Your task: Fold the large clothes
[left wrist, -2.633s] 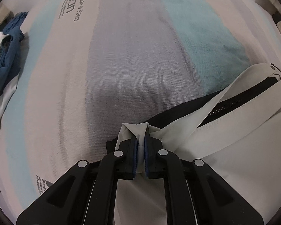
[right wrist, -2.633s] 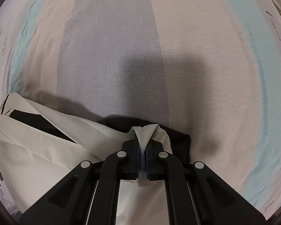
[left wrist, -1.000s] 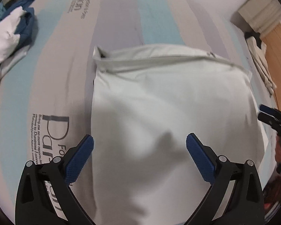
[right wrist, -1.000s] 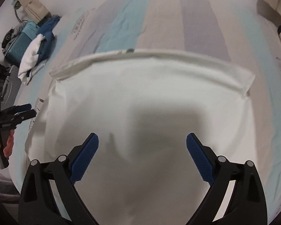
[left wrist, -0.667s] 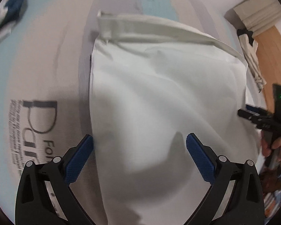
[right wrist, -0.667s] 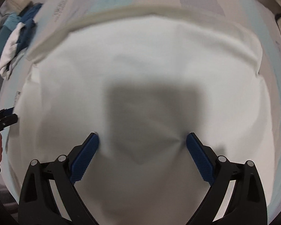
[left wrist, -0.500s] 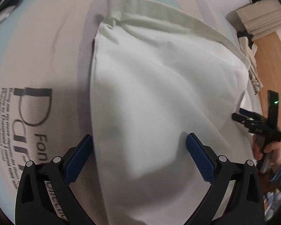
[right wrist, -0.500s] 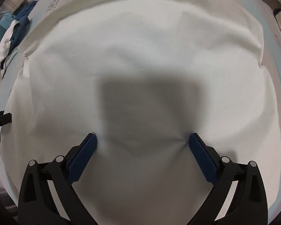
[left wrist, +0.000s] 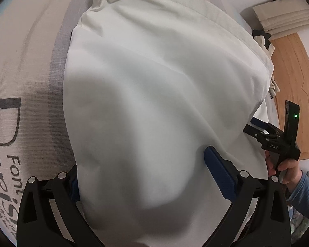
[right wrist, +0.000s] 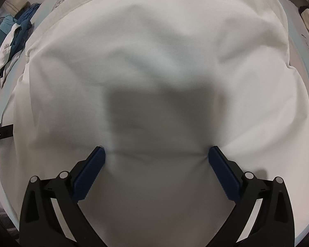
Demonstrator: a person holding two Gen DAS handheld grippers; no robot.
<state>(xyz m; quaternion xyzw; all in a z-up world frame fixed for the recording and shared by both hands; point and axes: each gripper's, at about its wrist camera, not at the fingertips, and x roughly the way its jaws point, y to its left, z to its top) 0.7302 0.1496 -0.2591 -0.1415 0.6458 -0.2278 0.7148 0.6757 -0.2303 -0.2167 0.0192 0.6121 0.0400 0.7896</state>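
Both grippers stood with their jaws spread wide and pinched nothing. The right gripper (right wrist: 155, 154), low in the centre of its own view, had just been opening the last bit further; only flat cloth lay between its blue pads, which dented the white garment (right wrist: 154, 72) at their tips. I judge the wide stance was chosen so the two tips could press and smooth a broad strip of cloth at once, not take hold of it.

That garment filled nearly the whole right-wrist view and most of the left-wrist one. It lay folded over on the striped, printed bedsheet (left wrist: 26, 65), with a stitched hem running along the upper edge of the frame. It looked puffy rather than flat, which would explain why both tools were bearing down on it.

The left gripper (left wrist: 142, 164) sat at the bottom of its view. One blue pad rested on the cloth at lower right. The other, at lower left, was mostly hidden behind the garment's edge, so that tool seemed to straddle the side of the fold.

At the right edge of the left-wrist view, a hand (left wrist: 286, 166) in a blue sleeve held the other tool. A pile of blue and white clothes (right wrist: 12, 41) waited at the upper left, well apart.
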